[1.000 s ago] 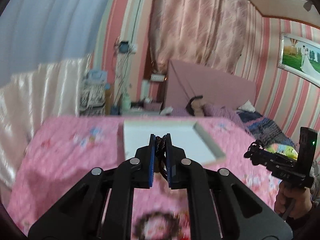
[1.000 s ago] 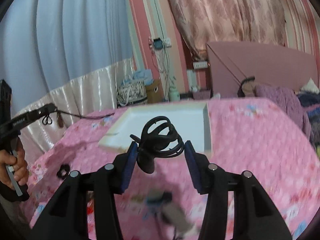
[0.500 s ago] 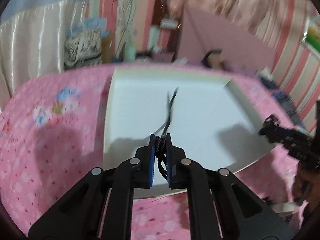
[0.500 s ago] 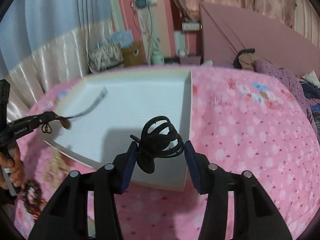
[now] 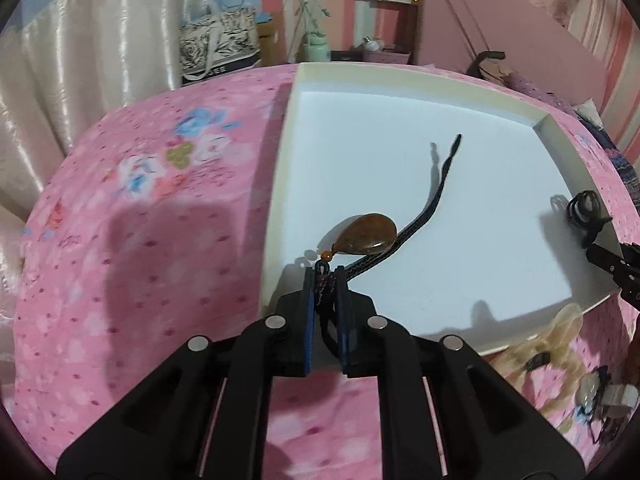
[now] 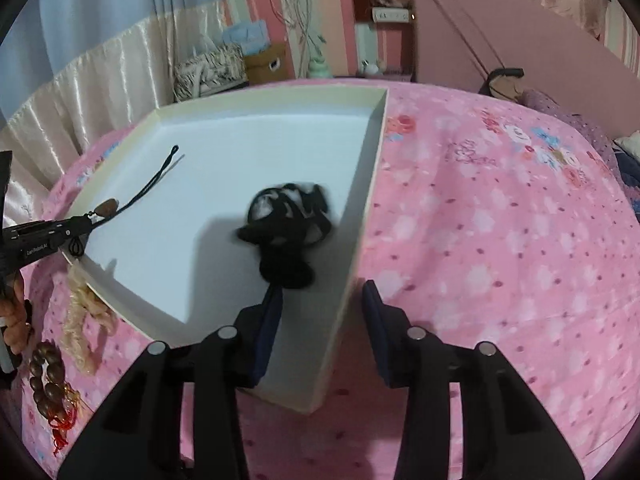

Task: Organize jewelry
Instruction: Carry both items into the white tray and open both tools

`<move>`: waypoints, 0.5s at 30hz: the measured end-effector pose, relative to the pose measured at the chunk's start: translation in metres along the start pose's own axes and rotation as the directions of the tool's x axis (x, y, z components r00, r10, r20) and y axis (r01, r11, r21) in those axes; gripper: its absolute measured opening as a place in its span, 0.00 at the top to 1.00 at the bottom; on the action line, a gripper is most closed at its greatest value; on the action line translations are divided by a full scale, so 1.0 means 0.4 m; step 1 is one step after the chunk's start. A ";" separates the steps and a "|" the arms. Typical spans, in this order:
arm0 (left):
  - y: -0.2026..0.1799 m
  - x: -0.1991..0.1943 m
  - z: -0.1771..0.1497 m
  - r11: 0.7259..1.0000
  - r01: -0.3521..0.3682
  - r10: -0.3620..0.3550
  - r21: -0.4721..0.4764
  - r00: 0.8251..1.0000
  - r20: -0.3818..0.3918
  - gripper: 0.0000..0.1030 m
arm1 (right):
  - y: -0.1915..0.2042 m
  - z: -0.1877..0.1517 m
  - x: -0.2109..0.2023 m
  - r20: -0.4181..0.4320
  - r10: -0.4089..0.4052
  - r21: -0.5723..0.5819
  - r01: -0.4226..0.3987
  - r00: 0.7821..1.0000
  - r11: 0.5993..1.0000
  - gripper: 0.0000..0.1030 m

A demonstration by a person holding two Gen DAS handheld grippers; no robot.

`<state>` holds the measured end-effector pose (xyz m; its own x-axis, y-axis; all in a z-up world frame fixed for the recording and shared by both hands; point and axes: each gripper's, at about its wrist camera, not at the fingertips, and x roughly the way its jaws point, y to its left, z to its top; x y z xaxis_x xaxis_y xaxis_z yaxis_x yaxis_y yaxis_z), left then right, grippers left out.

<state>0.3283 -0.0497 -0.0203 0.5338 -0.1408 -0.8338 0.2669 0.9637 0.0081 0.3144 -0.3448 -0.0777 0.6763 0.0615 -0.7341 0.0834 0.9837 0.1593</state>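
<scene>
Pendant necklace [image 5: 370, 236], white tray [image 5: 448, 84], pink bedspread [image 5: 152, 240]

My tray [image 5: 424, 80] is white inside with a cream rim. The pendant [image 5: 370, 234] in it is mottled brown, on a black cord [image 5: 436, 196] with a small orange bead [image 5: 327, 255]. The hair tie [image 6: 288, 224] is black. Under everything, the bedspread [image 6: 500, 220] is pink, dotted darker pink with pale flowers. My finger pads [image 5: 309, 320] are blue. The beads [image 6: 48, 380] are dark brown.
</scene>
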 end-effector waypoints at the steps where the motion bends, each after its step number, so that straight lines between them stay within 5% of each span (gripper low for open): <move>1: 0.014 -0.006 0.000 1.000 0.001 -0.001 0.004 1.000 -0.003 0.90 | 0.012 -0.003 -0.001 -0.002 0.013 -0.002 -0.013 1.000 1.000 0.60; 7: 0.042 -0.027 -0.034 1.000 -0.009 0.010 -0.015 1.000 0.021 0.89 | 0.065 -0.011 0.001 -0.007 0.030 -0.038 -0.030 1.000 0.999 0.57; 9: 0.046 -0.032 -0.045 0.999 0.025 -0.023 -0.023 0.998 0.052 0.87 | 0.071 -0.012 -0.005 0.002 0.008 -0.042 -0.008 1.000 0.999 0.43; 12: 0.055 -0.052 -0.056 0.994 0.111 -0.109 -0.018 0.991 0.077 0.62 | 0.081 -0.017 -0.032 0.030 0.019 -0.044 -0.018 0.999 0.999 0.30; 15: 0.029 -0.095 -0.078 0.993 0.115 -0.114 0.003 0.985 0.129 0.29 | 0.093 -0.016 -0.074 0.079 -0.011 -0.081 0.018 0.997 0.997 0.17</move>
<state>0.2860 -0.0262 -0.0057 0.5986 -0.2779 -0.7513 0.3285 0.9406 -0.0861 0.2925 -0.3091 -0.0543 0.7307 0.0370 -0.6817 0.0359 0.9951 0.0924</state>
